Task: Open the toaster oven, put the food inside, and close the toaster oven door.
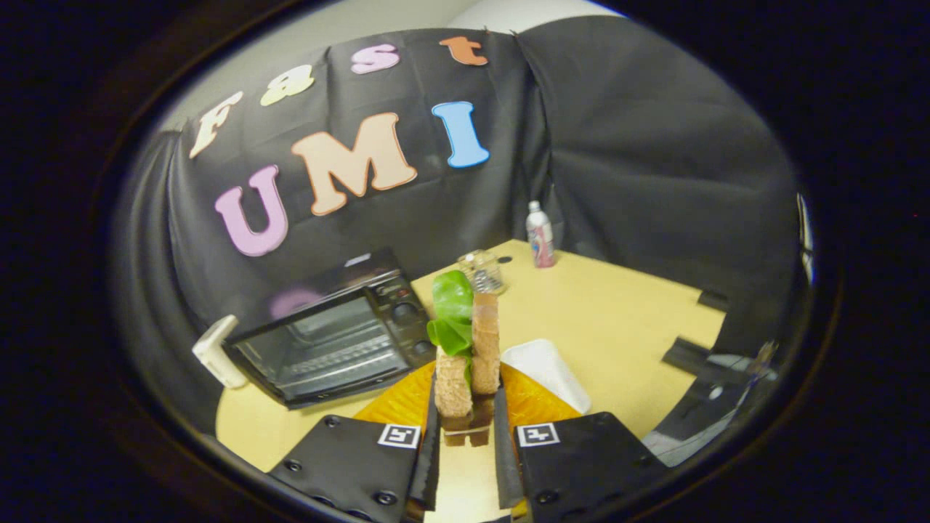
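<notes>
Pale wood forms the worktop (625, 327), which is closed in at the back and side by black cloth. The claw (468, 428) is clenched on a sandwich (468, 356), whose lower end is pressed between both fingers; the sandwich is held upright, two brown bread slices standing on edge with a green lettuce leaf (452, 309) sticking out near the top.

Beyond the fingers and to their left, the toaster oven (338, 338) is set near the back-left corner of the worktop. Its glass door is seen shut, with the wire rack visible through it and the knobs down the side nearer the sandwich. A white block-like object (216, 352) stands just beside the oven's far-left end; what it is cannot be told.

Directly under the sandwich, an orange ribbed plate (407, 399) lies on the worktop, partly hidden by the fingers. A white tray (548, 370) lies touching or just beside the plate's right edge. Behind the sandwich top, a clear glass jar (483, 270) is partly hidden. Near the back edge, a small bottle (539, 234) with a white cap stands close to the cloth. Dark flat strips (690, 356) lie at the right edge of the worktop.

Nothing is seen between the sandwich and the oven door.
</notes>
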A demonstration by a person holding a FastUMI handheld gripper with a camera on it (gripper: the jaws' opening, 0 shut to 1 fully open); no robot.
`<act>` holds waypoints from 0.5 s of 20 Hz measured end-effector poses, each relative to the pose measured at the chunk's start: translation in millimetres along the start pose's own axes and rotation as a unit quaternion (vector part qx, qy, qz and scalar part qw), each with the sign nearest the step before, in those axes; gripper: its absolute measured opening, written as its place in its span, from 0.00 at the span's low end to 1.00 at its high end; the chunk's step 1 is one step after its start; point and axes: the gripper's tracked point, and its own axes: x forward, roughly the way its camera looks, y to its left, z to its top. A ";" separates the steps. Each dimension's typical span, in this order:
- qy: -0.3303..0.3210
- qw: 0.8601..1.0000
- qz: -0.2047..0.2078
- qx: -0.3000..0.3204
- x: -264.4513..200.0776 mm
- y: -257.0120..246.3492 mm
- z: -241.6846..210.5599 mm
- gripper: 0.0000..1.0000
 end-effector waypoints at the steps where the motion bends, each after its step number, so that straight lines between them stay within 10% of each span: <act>1: 0.010 0.999 0.021 0.028 2.9 15.4 -10.4 0.34; 10: 0.053 0.959 0.152 0.231 52.9 133.6 -59.5 0.34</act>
